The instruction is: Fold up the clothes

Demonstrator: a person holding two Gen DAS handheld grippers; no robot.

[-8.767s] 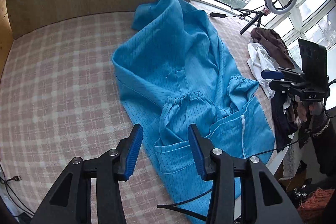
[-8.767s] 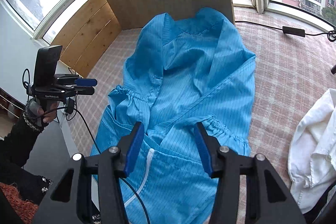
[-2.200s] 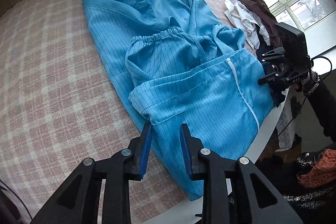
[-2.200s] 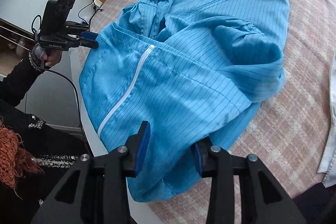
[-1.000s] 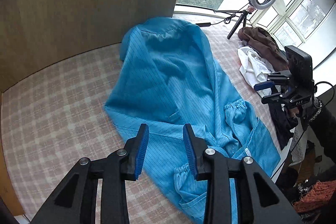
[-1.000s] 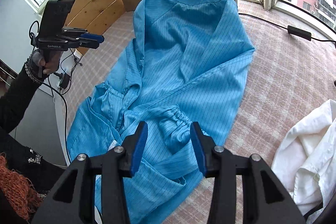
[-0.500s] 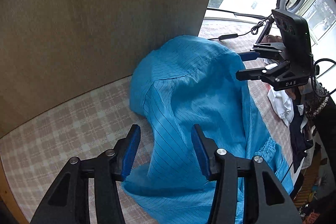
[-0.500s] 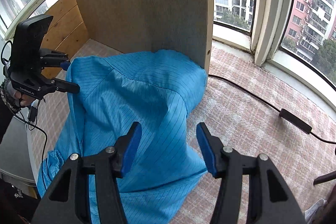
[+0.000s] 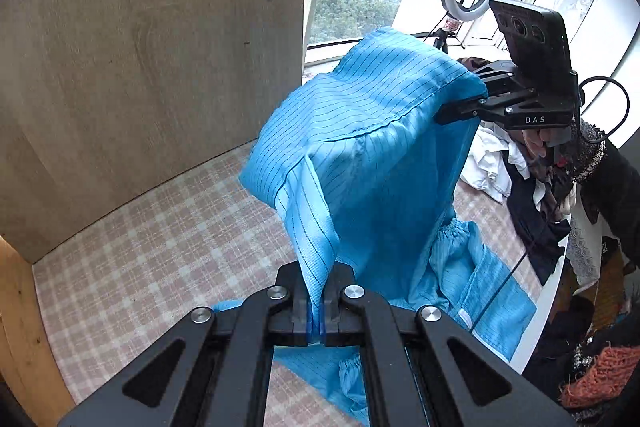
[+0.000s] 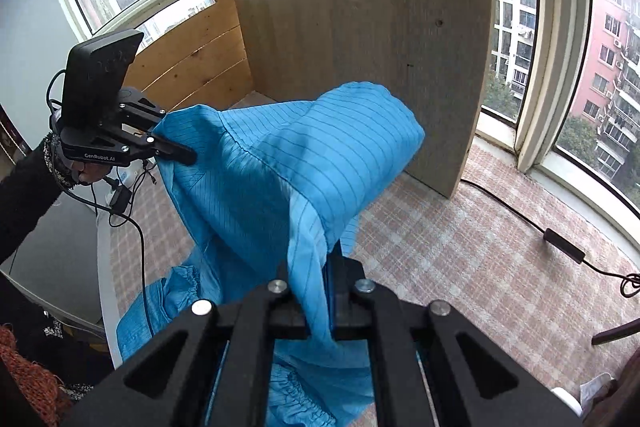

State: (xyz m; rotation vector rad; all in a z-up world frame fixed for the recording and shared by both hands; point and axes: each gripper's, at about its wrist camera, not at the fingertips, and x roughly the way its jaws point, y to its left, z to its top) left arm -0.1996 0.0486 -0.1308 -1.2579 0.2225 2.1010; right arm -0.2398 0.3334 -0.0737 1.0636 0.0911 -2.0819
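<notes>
The blue coat [image 9: 360,147] is bright blue with thin dark stripes and a seam across its top. It hangs in the air above the pink checked cover [image 9: 160,247], in front of the wooden board [image 9: 140,47]. The left gripper [image 9: 316,311] is clamped tight on one top corner of the coat. The right gripper [image 10: 318,303] is clamped tight on the other corner. The coat's bottom, with its gathered cuffs, lies on the cover.
</notes>
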